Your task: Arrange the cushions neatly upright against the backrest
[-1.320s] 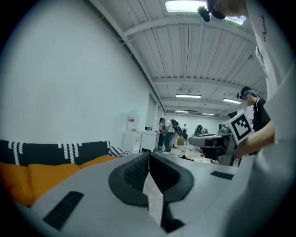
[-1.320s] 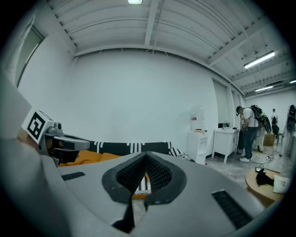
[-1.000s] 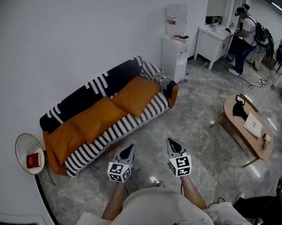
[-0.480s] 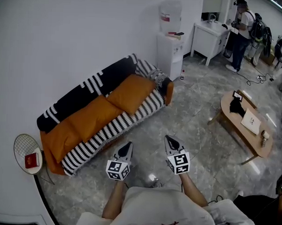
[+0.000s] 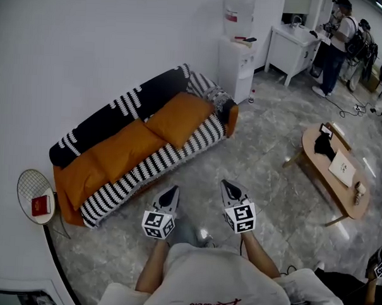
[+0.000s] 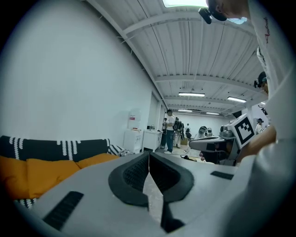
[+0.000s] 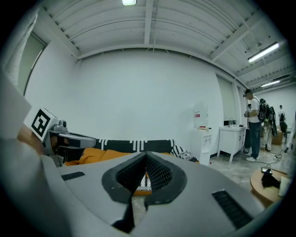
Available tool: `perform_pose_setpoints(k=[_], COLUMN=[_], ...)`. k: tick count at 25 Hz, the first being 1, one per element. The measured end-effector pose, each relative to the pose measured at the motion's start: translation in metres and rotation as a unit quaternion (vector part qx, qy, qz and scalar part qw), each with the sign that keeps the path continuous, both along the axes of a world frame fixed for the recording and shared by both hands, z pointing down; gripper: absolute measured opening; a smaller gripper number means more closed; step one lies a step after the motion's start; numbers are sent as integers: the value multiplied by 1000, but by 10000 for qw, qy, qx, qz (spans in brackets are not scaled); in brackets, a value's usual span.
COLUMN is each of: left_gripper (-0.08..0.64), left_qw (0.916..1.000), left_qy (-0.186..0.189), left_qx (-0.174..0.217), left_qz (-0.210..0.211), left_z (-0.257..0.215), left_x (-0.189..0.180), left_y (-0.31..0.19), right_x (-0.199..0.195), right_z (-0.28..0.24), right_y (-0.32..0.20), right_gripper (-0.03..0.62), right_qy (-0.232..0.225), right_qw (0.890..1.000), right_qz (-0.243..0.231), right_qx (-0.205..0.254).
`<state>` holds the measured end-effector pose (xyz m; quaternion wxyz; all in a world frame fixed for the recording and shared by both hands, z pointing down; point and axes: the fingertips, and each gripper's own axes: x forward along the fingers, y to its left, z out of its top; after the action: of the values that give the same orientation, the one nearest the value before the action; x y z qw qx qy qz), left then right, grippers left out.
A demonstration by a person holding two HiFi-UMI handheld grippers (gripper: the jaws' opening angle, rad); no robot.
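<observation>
Cushions (image 5: 180, 118) in orange lie in a row across the seat of the sofa (image 5: 153, 168) at the far left, tipped back low rather than standing upright against the black, white-striped backrest (image 5: 113, 117). The sofa stands along the white wall, with a round wire side table (image 5: 26, 184) bearing a red book (image 5: 41, 205) at its left end and a water dispenser (image 5: 236, 62) past its right end. Near the person, over the grey marble floor (image 5: 260, 158) and well apart from the sofa, the left gripper (image 5: 171, 190) and right gripper (image 5: 228, 184) are held side by side, pointing toward it. Each has its jaws pressed together with nothing between them. A wooden coffee table (image 5: 352, 201) stands at the right, and another person (image 5: 338, 35) is at the far right
</observation>
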<state>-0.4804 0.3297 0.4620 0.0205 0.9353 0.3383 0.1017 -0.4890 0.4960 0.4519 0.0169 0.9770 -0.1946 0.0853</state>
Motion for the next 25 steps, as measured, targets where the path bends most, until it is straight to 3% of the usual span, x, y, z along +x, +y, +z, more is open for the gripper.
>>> perform_pose_setpoints(k=[14, 25], left_gripper=[31, 31], left_qw=[9997, 9993], left_qy=[-156, -286], left_qx=[-71, -235], left_qz=[-167, -94], left_z=[17, 32], left_x=[45, 146], left_y=[1, 8], right_x=[49, 143], right_z=[12, 24], right_y=[1, 6], right_gripper=[26, 26], right_qy=[-80, -198], right_qw=[9998, 9996], right_qz=[-152, -94], right_qx=[-38, -175])
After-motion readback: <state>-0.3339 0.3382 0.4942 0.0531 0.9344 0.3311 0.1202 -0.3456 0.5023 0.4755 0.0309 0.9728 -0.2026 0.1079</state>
